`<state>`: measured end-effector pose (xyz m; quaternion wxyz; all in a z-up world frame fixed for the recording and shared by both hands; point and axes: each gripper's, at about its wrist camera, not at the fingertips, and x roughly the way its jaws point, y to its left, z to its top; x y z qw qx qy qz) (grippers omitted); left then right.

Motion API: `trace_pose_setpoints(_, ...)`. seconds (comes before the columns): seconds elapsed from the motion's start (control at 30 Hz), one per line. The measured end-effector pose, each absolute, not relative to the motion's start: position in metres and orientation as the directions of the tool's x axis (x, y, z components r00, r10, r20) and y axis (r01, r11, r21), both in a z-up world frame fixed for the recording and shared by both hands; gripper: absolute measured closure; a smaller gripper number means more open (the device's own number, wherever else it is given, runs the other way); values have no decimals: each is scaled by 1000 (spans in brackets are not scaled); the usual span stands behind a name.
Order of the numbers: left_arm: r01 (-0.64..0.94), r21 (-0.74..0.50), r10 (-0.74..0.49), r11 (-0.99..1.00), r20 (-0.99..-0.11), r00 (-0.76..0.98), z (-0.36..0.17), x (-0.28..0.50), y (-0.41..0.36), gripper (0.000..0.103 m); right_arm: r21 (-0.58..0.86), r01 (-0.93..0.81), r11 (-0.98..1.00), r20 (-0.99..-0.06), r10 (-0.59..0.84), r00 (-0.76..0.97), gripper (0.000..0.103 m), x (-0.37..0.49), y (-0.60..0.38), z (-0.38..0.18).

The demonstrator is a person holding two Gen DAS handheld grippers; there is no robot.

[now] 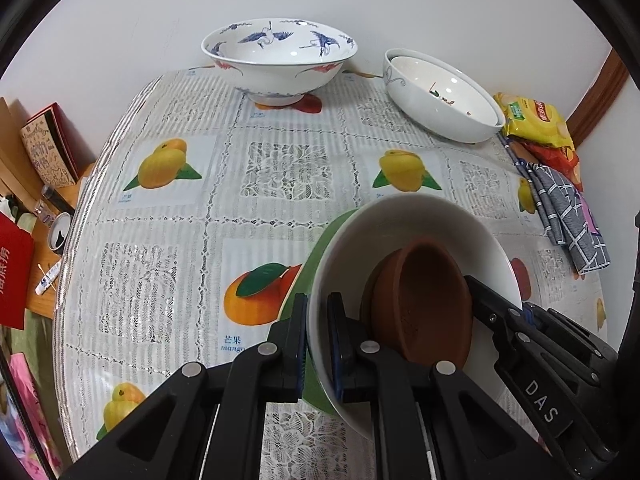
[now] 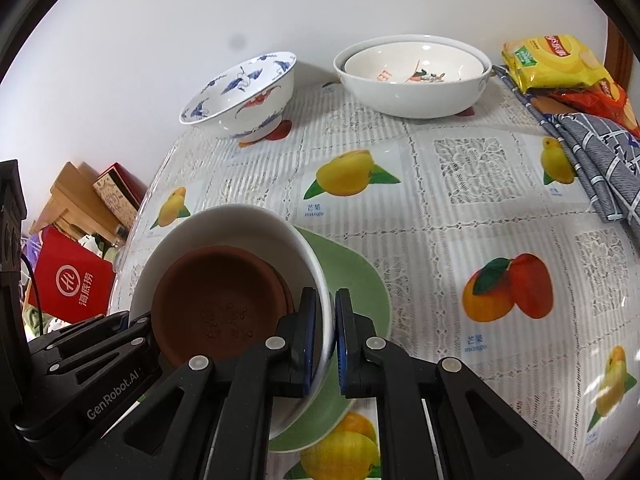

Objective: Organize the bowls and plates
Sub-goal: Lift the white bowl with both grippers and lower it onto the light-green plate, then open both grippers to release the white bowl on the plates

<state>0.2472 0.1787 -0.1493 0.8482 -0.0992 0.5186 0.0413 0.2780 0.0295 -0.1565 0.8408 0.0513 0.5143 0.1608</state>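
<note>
Both the left gripper [image 1: 318, 340] and right gripper [image 2: 325, 340] pinch the white bowl's [image 1: 400, 216] glazed rim at nine and three o'clock; it looks heavy, slippery and breakable.

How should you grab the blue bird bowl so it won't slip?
Grab the blue bird bowl by its rim, coming down from above on the near, table-facing side, one finger inside and one outside. It stands upright on a narrow foot and flares wide, so its sloping outside gives little purchase; the thin lip does. Both grippers already pinch the white bowl that way.
</note>
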Motion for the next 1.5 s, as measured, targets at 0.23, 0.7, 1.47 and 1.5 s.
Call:
trace_pose_setpoints(0.23, -169, -138, -46, 976, -888, 457, -159, 251, 181, 92, 248, -223, 943, -855, 322, 407, 94, 284, 31, -168)
trace_pose_setpoints(0.7, -158, -165, -75, 974, -885, 459, -163, 252, 181, 88, 221, -274, 936, -837, 326, 439, 94, 286, 30, -168)
trace_pose_setpoints(1.47, -153, -75, 29, 985, -811, 585, -75, 157, 153, 48, 212, -224, 951, -800, 301, 519, 77, 215, -18, -102)
trace_pose_setpoints(1.5, -139, -75, 24, 987, -800, 600, -67, 147, 144, 44, 203, -209, 957, -795, 286, 536, 75, 203, -27, -92)
